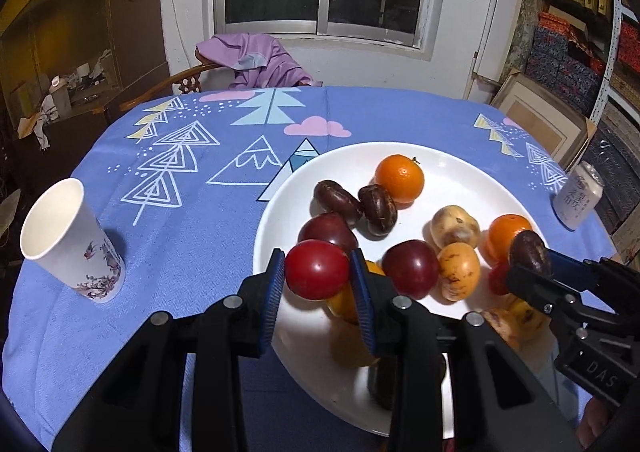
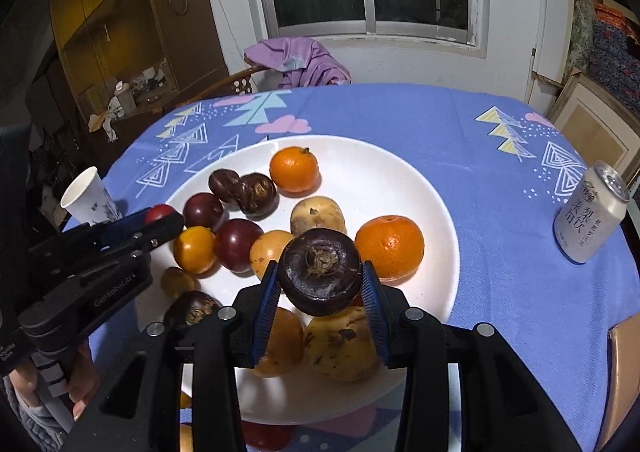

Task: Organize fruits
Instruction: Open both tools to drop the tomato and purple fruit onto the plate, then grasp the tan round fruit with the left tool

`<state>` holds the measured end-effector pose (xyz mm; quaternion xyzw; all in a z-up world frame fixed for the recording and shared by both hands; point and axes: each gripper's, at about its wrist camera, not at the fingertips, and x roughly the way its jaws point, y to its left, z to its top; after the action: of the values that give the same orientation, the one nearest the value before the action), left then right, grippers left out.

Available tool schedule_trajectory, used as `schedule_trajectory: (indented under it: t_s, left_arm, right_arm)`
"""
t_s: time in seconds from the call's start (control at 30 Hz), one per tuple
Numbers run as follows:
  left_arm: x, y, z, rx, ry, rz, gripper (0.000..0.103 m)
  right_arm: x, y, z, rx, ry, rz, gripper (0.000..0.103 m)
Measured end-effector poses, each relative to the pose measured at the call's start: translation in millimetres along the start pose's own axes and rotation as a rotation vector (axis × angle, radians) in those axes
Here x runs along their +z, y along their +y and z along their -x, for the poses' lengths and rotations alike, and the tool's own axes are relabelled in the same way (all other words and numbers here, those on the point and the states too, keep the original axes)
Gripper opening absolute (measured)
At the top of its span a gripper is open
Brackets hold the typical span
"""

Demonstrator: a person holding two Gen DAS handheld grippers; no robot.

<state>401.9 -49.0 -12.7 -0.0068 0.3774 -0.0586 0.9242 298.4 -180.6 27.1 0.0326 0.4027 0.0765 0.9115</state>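
We see a big white plate on the counter w/ blue tree-print cloth, holding oranges, dark red plums, yellow-brown fruits & dark brown water chestnuts. Our left gripper tilts down over the plate's left edge, clenched on a glossy red tomato pinched btwn its blue pads, above the pile. Our right gripper angles down likewise, grasping a dark brown water chestnut, stem scar facing the cam, held above the near fruits. Paper cup left of the plate, drink can right.
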Motion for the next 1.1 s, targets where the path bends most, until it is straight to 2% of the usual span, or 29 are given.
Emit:
schedule_trajectory:
  t_s: [0.17, 0.37, 0.5, 0.57, 0.73, 0.87, 1.1]
  left_arm:
    - [1, 7, 0, -0.015, 0.006, 0.031, 0.039]
    - [-5, 13, 26, -0.018, -0.005, 0.043, 0.039]
    - [-29, 19, 60, -0.006, -0.020, 0.040, 0.041]
    - [-50, 18, 78, -0.013, -0.015, 0.037, 0.047]
    - [-99, -7, 107, -0.067, 0.015, -0.043, 0.047]
    - [-124, -35, 114, -0.079, 0.022, -0.122, 0.048]
    - [-133, -64, 108, -0.086, 0.030, -0.189, 0.052]
  right_arm:
    - [3, -4, 7, 0.016, -0.034, -0.023, 0.055]
    - [-2, -6, 38, 0.021, -0.075, -0.041, 0.056]
    - [-21, -8, 66, 0.031, -0.096, -0.066, 0.060]
    - [-35, -7, 78, 0.033, -0.101, -0.069, 0.062]
    - [-67, -13, 97, 0.053, -0.105, -0.106, 0.066]
    - [-85, -25, 108, 0.063, -0.109, -0.148, 0.066]
    - [-90, -44, 112, 0.082, -0.114, -0.216, 0.068]
